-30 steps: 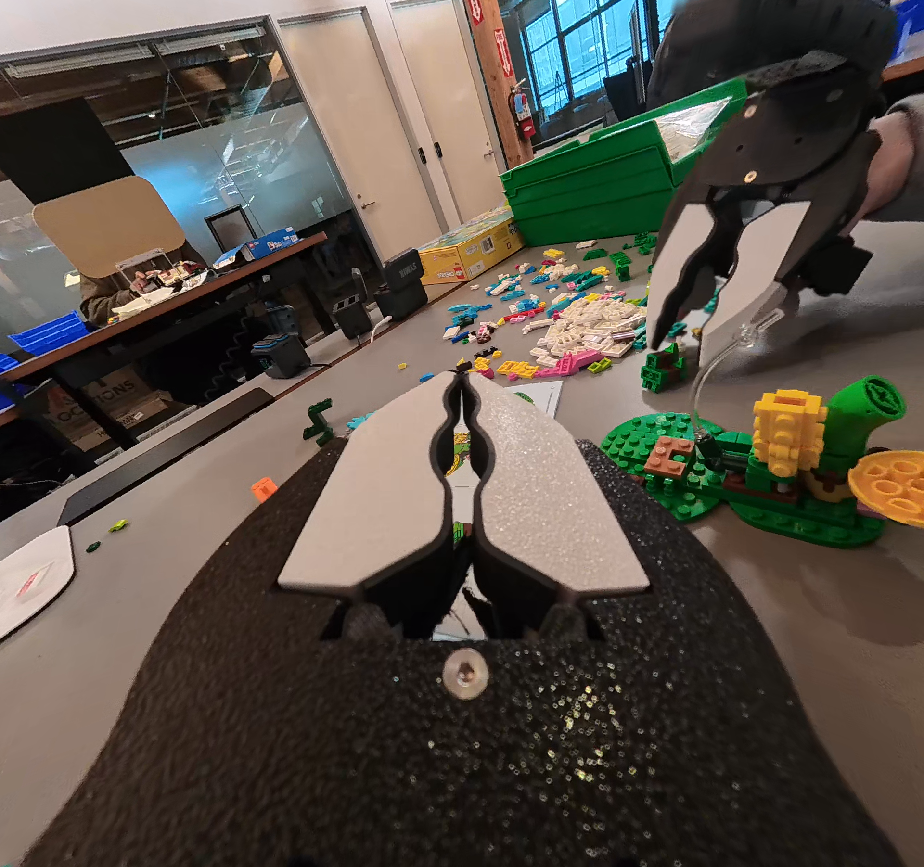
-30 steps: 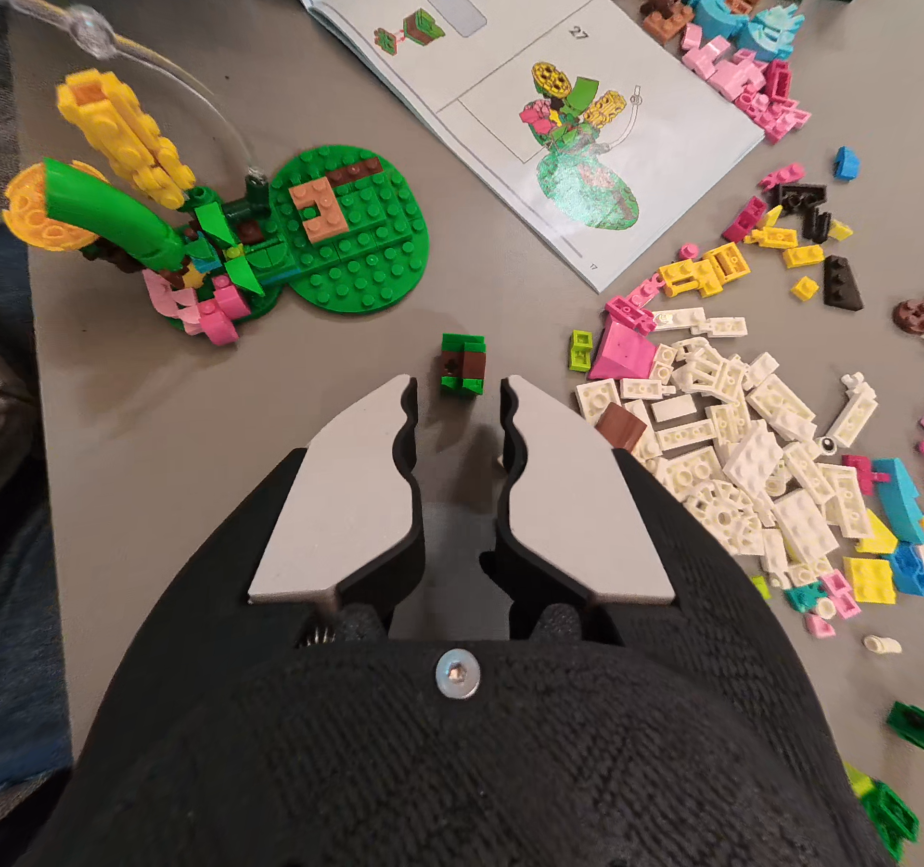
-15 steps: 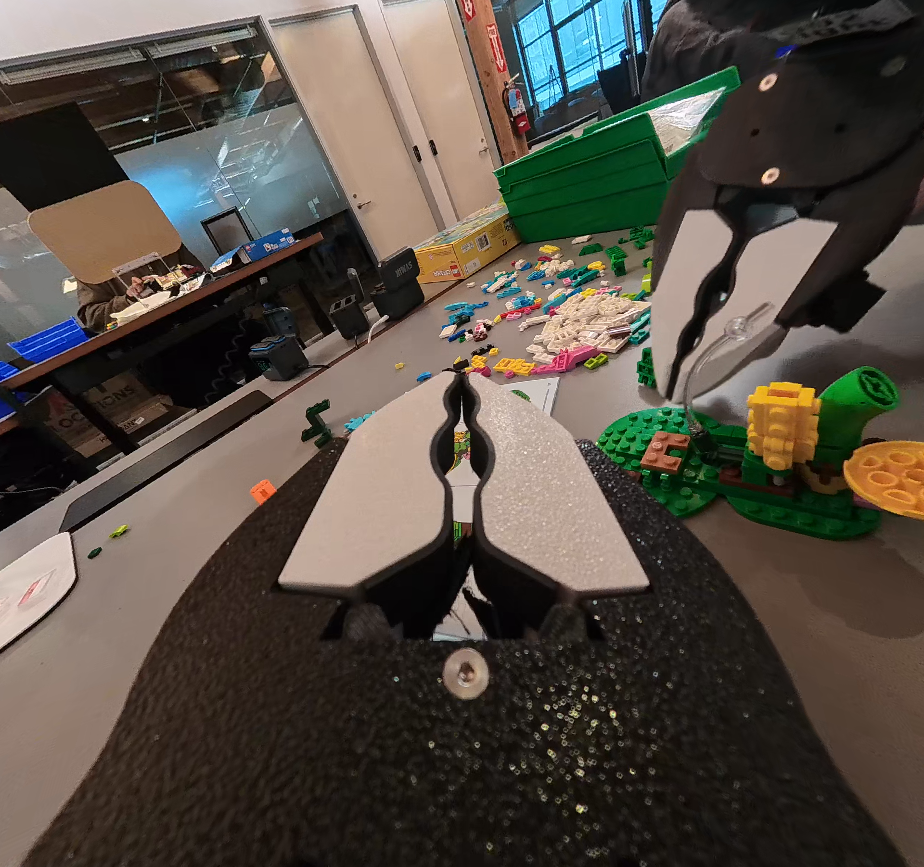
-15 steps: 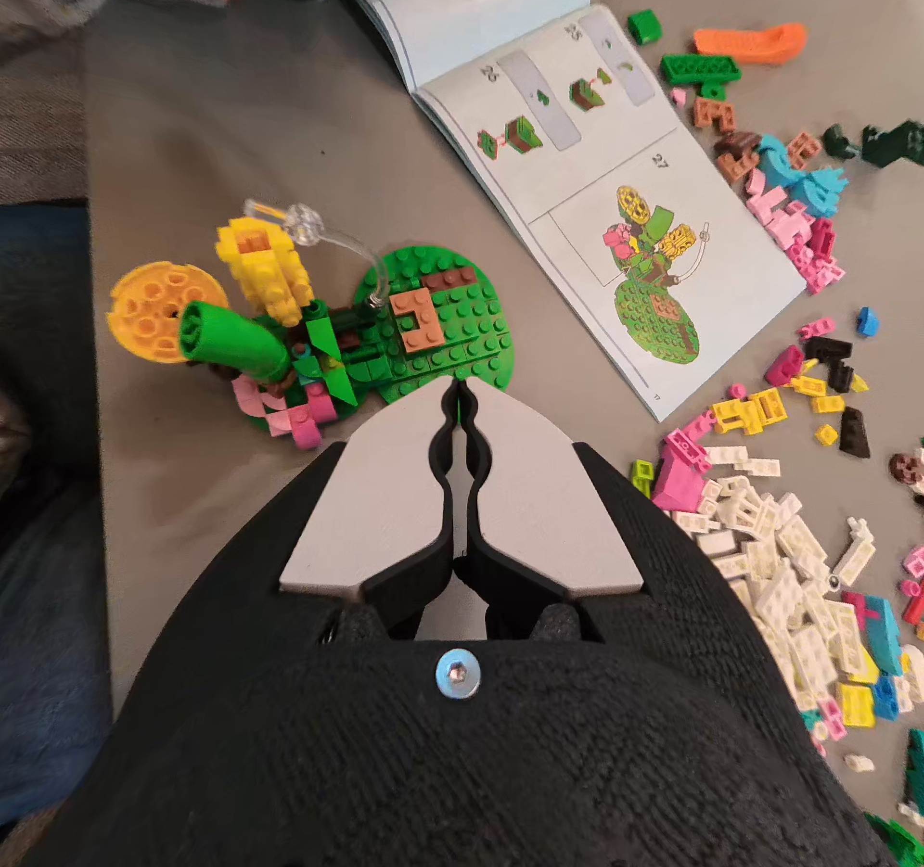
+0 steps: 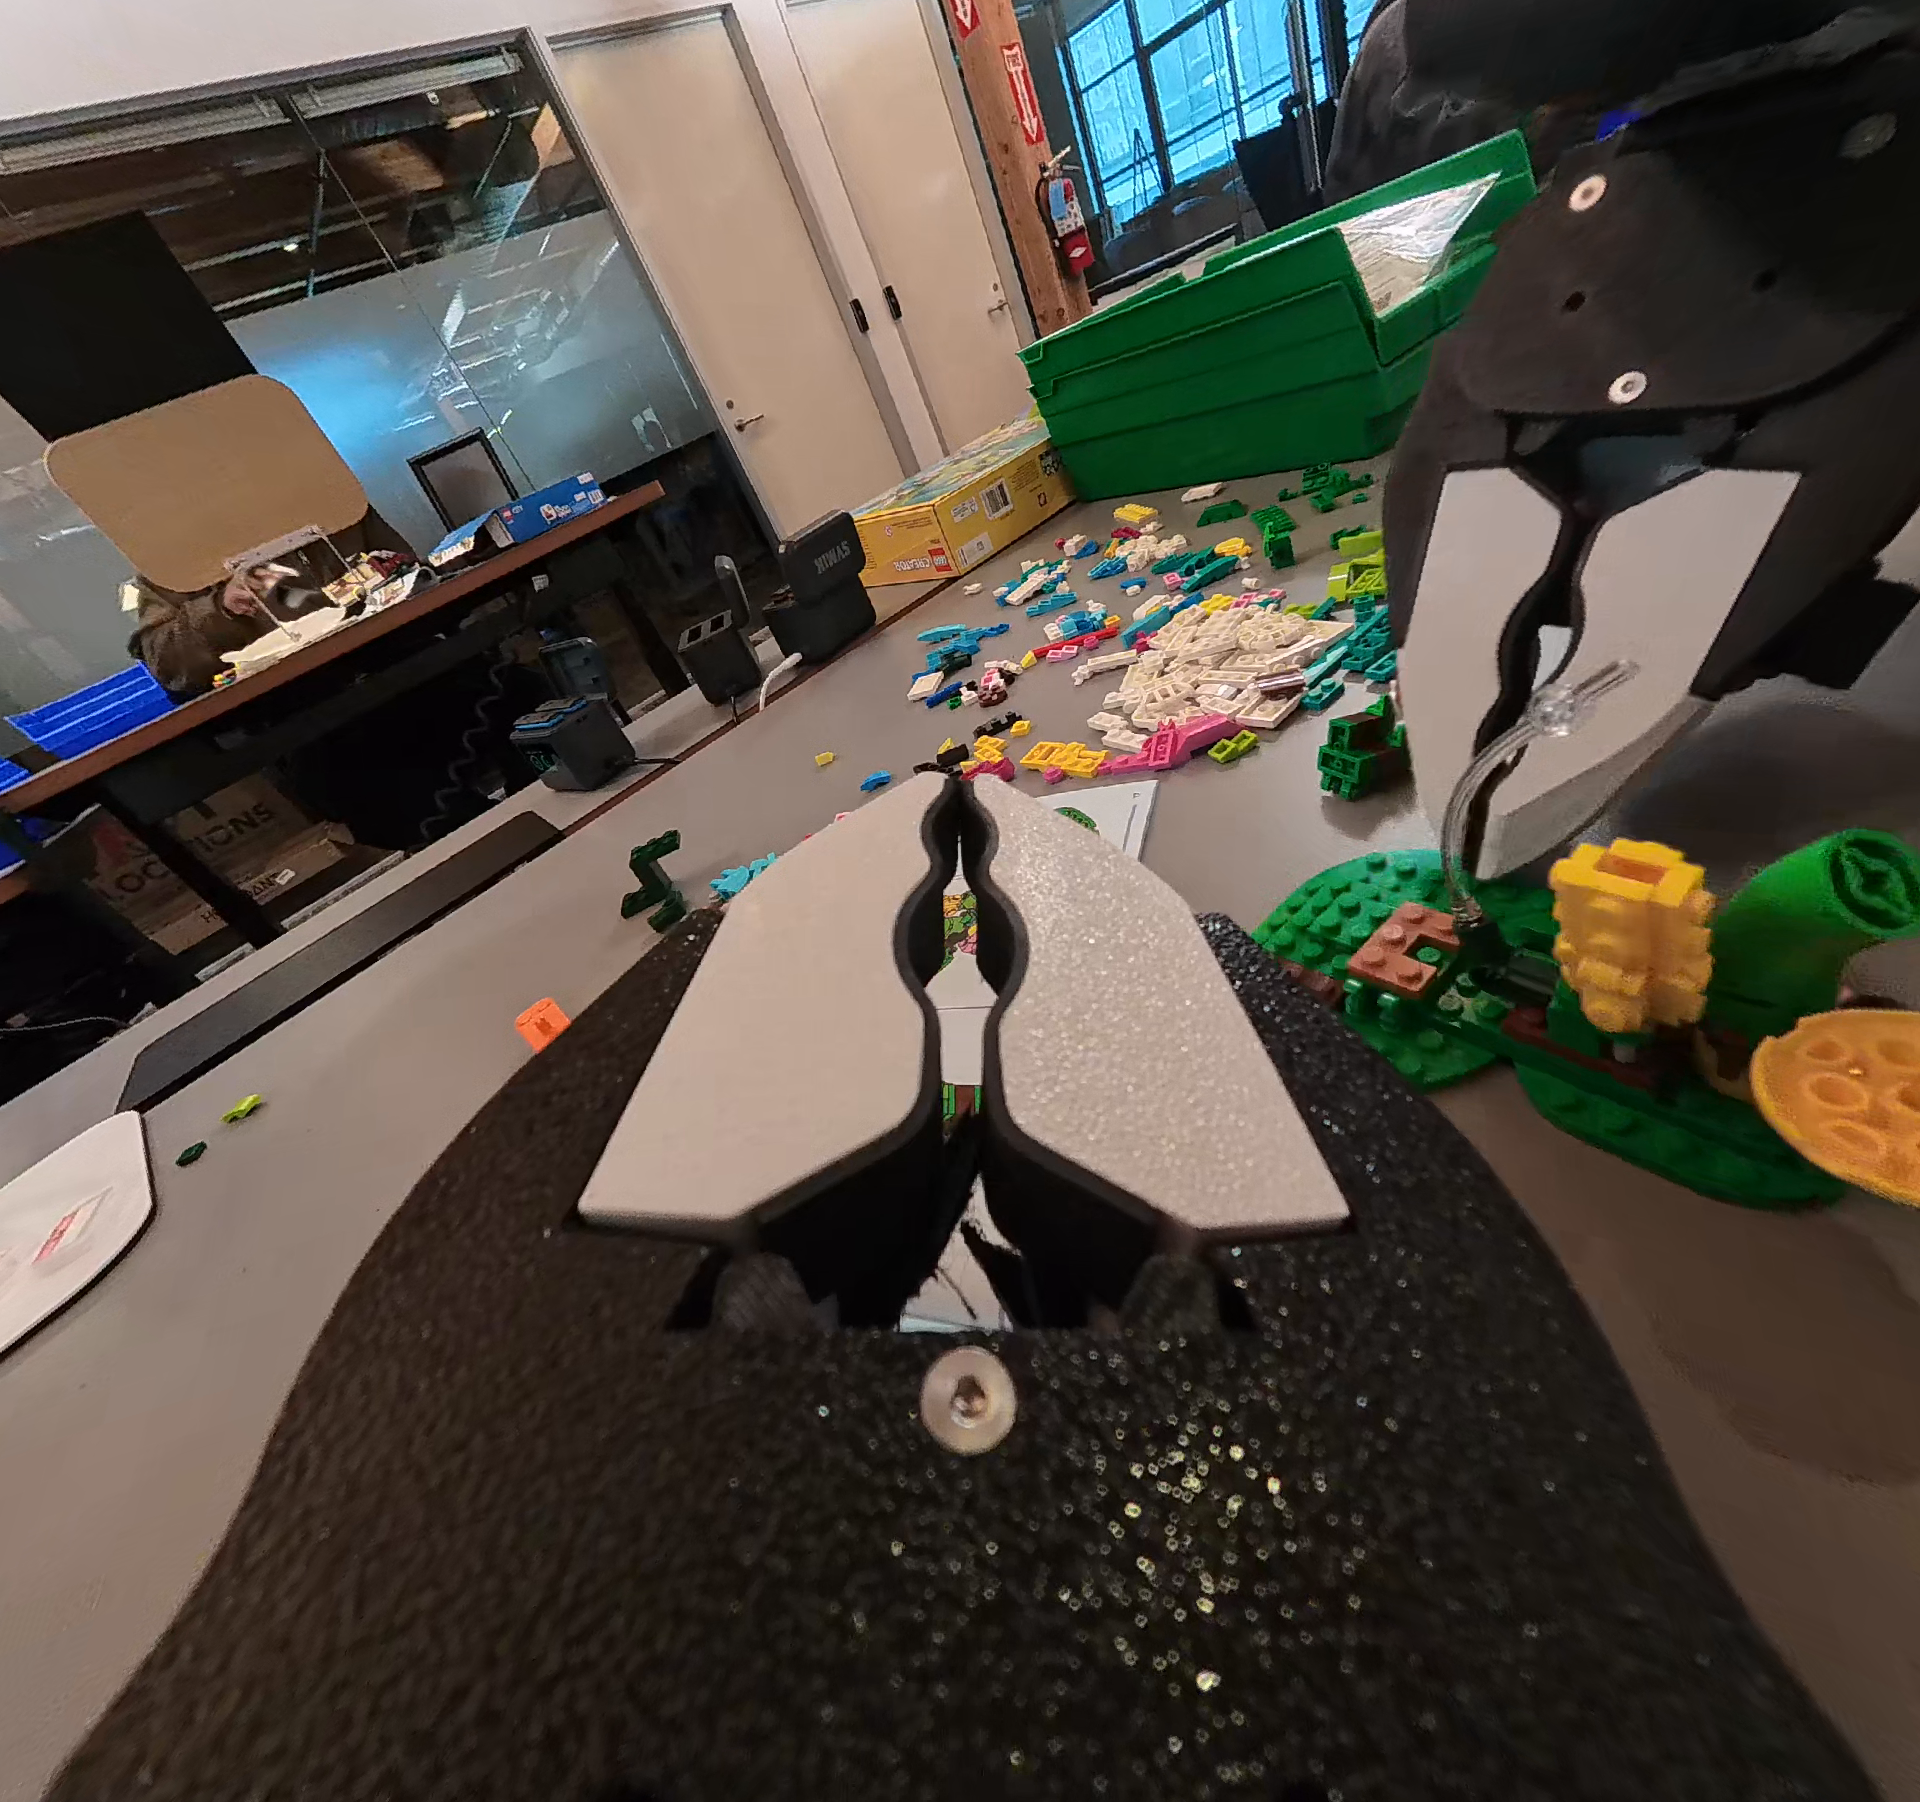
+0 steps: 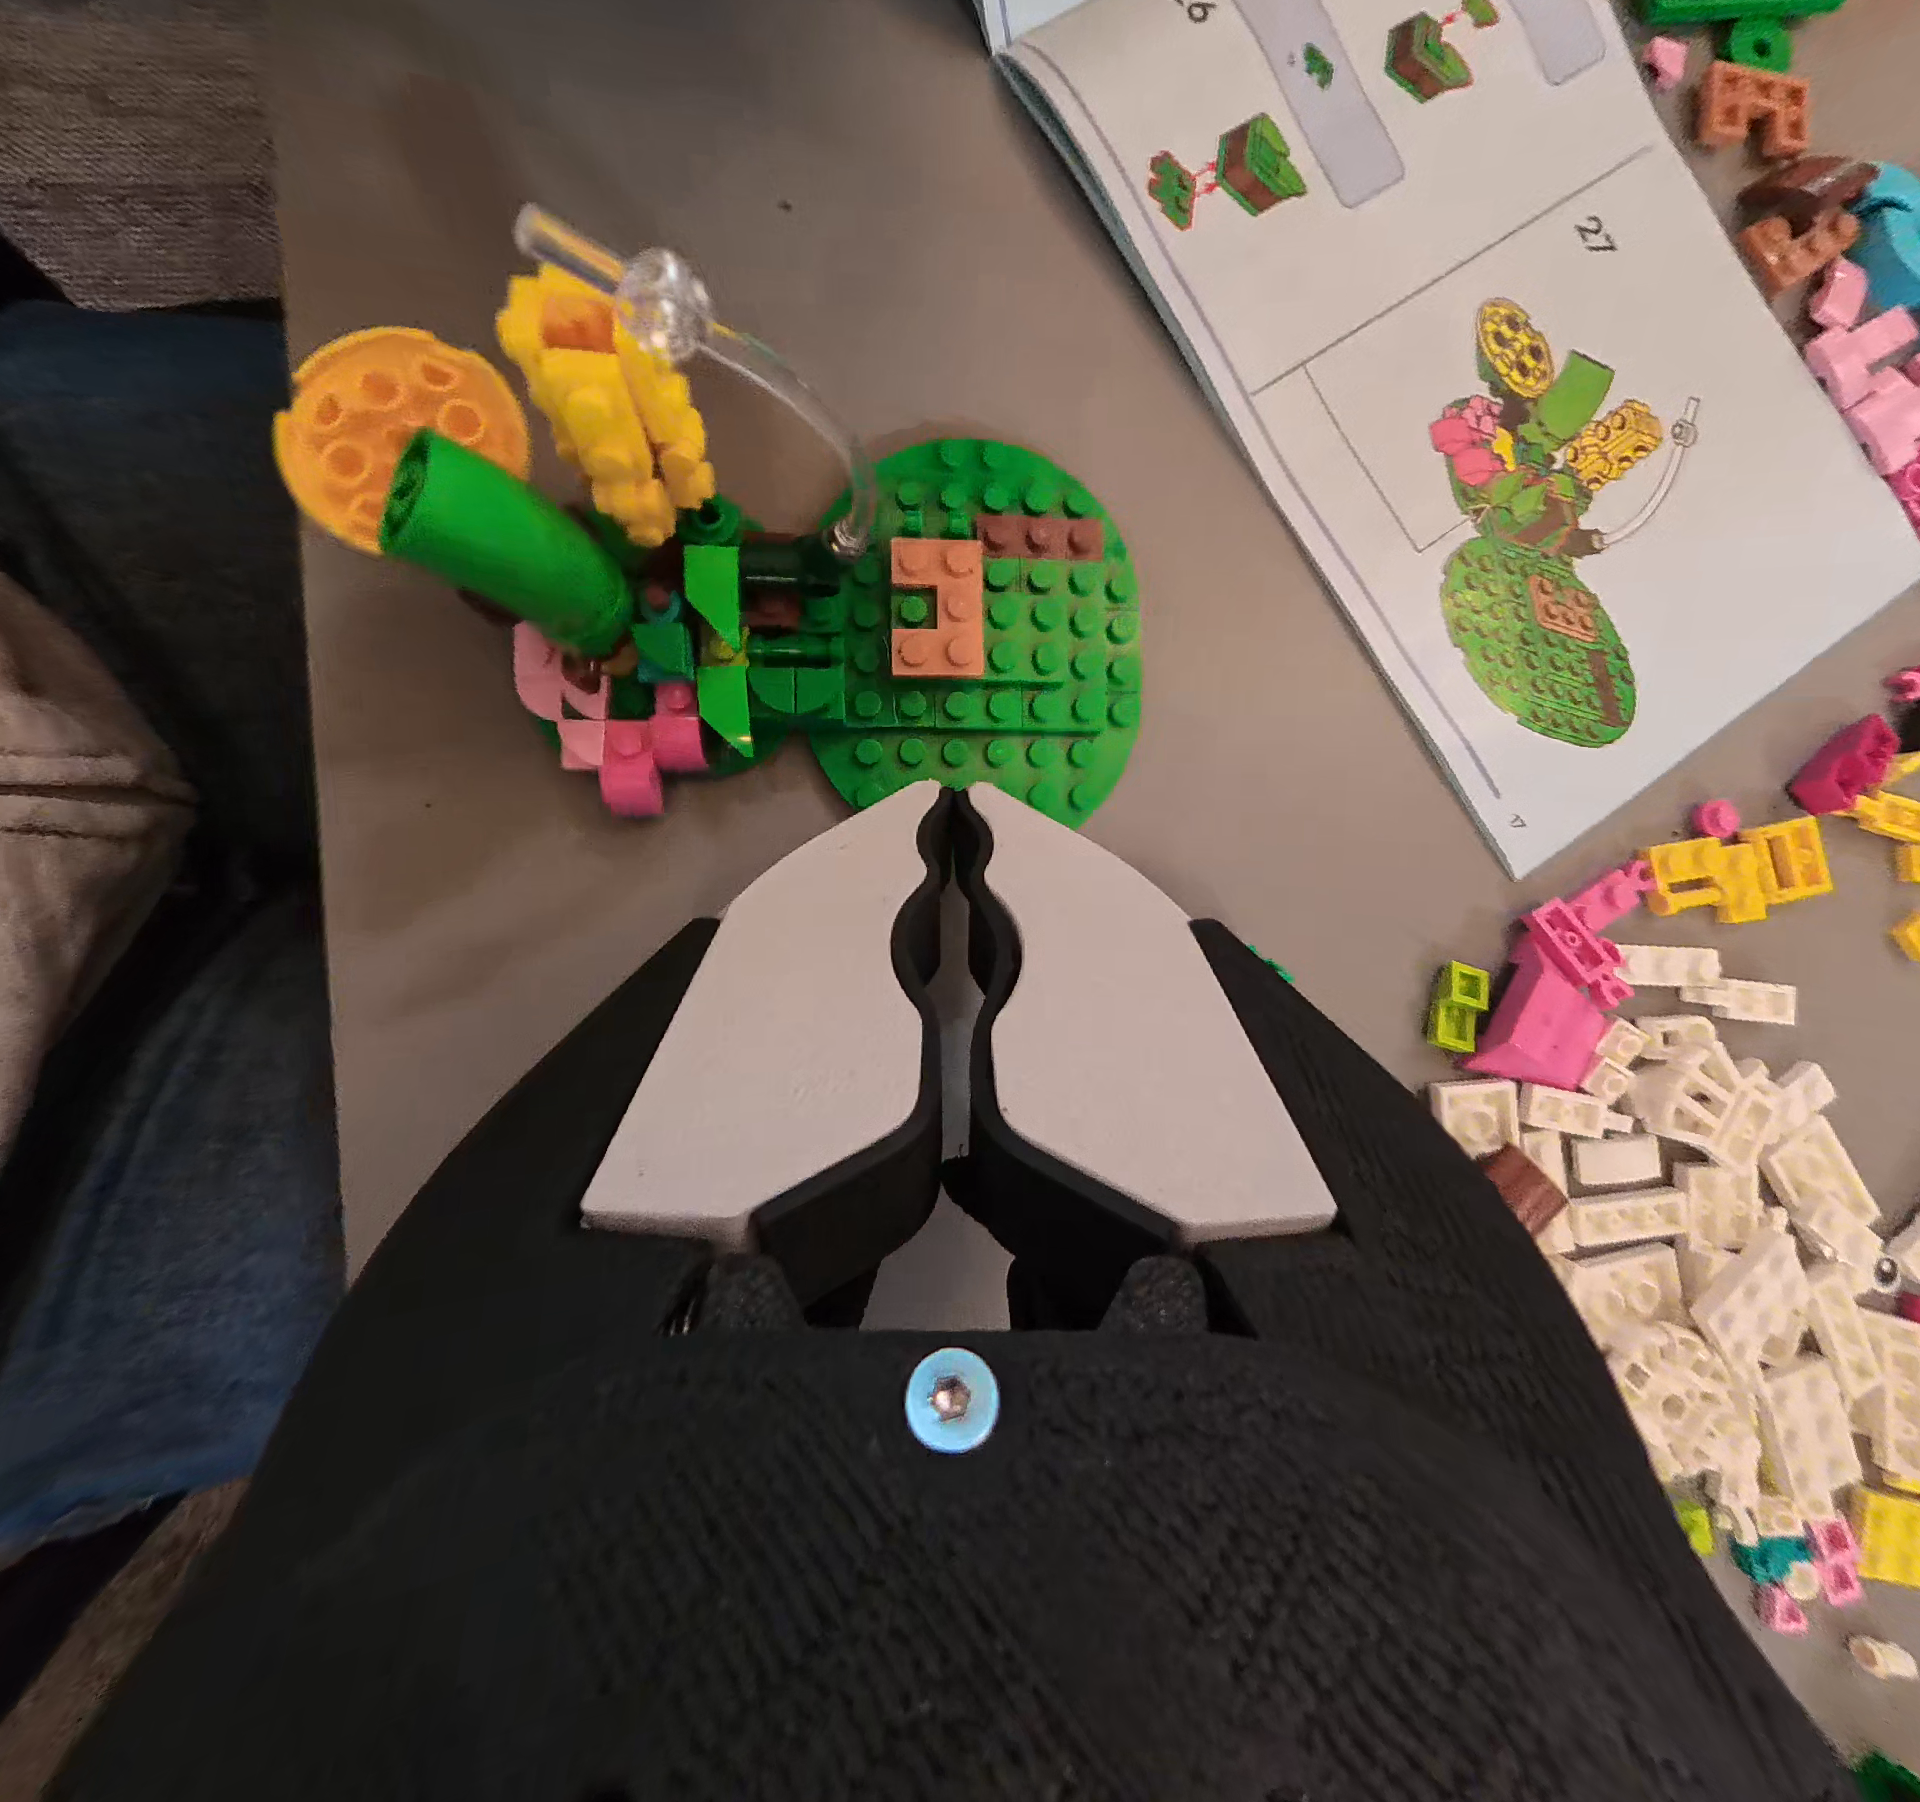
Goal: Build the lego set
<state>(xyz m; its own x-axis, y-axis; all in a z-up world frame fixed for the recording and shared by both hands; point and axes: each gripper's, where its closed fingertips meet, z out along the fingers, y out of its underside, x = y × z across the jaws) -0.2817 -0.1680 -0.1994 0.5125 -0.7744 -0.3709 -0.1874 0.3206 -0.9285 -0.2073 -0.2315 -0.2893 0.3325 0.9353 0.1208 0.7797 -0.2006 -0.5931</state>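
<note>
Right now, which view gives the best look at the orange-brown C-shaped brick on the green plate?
The right wrist view: it looks straight down on the C-shaped brick, with its notch and studs plain on the green plate. The left wrist view shows the brick only from a low side angle.

A grey table (image 6: pixel 644 142) carries all. On it, at 12 o'clock in the right wrist view, stands a green brick model (image 6: pixel 997 630). An open instruction booklet (image 6: pixel 1351 277) lies at 1 o'clock, and a heap of white bricks (image 6: pixel 1704 1264) at 3 o'clock.
</note>
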